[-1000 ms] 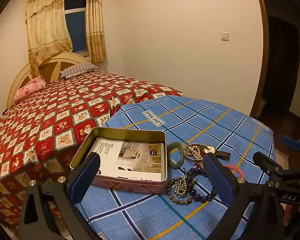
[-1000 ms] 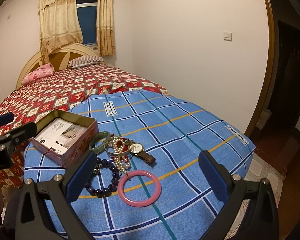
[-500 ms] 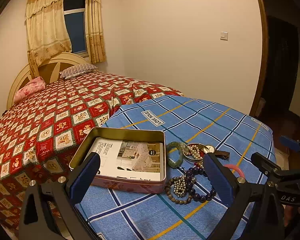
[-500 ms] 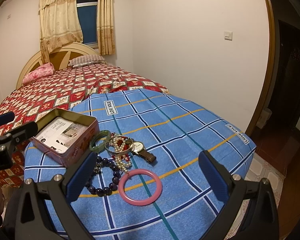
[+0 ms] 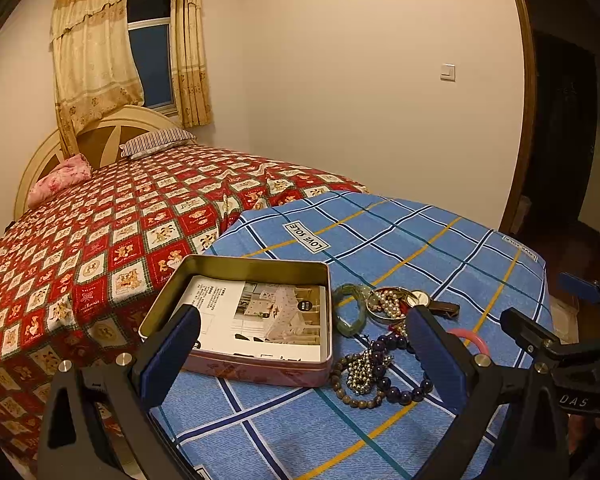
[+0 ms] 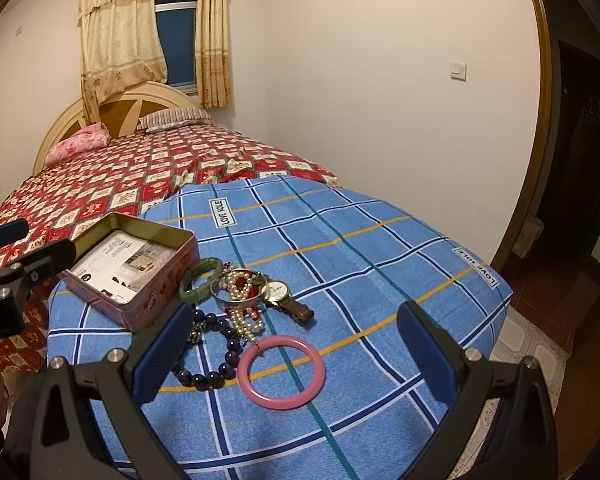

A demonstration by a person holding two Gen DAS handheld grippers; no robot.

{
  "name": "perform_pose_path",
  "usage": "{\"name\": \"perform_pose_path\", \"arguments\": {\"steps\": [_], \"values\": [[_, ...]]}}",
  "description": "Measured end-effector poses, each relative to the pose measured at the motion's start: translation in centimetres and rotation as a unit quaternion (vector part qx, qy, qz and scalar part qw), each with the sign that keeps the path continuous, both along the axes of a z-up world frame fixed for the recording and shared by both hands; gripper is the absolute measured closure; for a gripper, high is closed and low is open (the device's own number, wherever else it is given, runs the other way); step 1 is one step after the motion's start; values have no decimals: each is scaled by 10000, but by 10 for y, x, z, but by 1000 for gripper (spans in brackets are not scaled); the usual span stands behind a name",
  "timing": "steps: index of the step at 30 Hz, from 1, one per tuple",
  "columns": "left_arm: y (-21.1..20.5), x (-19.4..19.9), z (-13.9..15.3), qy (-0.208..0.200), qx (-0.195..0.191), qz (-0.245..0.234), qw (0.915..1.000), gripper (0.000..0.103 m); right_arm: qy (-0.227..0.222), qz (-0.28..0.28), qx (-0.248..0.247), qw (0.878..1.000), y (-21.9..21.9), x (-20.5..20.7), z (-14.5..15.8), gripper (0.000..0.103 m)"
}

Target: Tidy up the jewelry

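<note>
An open pink tin box (image 5: 256, 370) (image 6: 148, 304) with a printed card inside sits on the blue plaid cloth (image 5: 400, 240). Right of it lies a jewelry pile: green bangle (image 5: 350, 312) (image 6: 200, 276), pearl strand in a metal bangle (image 5: 388, 304) (image 6: 240, 284), wristwatch (image 6: 288, 298), dark bead bracelets (image 5: 380, 376) (image 6: 216, 360) and a pink bangle (image 6: 281, 371). My left gripper (image 5: 300, 354) is open and empty, near the tin and beads. My right gripper (image 6: 296, 354) is open and empty, above the pink bangle.
The blue cloth (image 6: 340, 240) covers a raised surface at the foot of a bed with a red patterned spread (image 5: 100, 240). A wall is behind, and a dark doorway (image 6: 580, 160) and tiled floor are at the right.
Both grippers have shifted only slightly; the jewelry sits a little lower in both views. Nothing was grasped or moved.
</note>
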State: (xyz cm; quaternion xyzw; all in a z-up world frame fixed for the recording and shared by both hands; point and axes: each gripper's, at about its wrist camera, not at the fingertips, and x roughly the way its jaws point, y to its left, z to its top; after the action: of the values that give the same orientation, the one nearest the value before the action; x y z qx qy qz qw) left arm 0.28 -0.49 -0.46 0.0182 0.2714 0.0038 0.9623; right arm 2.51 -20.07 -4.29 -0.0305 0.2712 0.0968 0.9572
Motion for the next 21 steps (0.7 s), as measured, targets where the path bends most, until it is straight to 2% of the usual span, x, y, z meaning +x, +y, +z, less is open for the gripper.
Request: {"name": "perform_pose_path", "arguments": {"steps": [11, 17, 19, 21], "values": [[-1, 0, -3, 13, 21, -2, 10000, 1, 3, 5, 12, 10000, -1, 1, 0, 0], [0, 5, -25, 119, 190, -44, 9997, 1, 51, 32, -142, 9999, -3, 3, -12, 0], [1, 4, -36, 139, 139, -160, 9997, 1, 182, 13, -168, 9997, -8, 5, -23, 6], [-3, 6, -43, 212, 189, -270, 9992, 1, 500, 76, -4, 9987, -15, 9, -33, 12]]}}
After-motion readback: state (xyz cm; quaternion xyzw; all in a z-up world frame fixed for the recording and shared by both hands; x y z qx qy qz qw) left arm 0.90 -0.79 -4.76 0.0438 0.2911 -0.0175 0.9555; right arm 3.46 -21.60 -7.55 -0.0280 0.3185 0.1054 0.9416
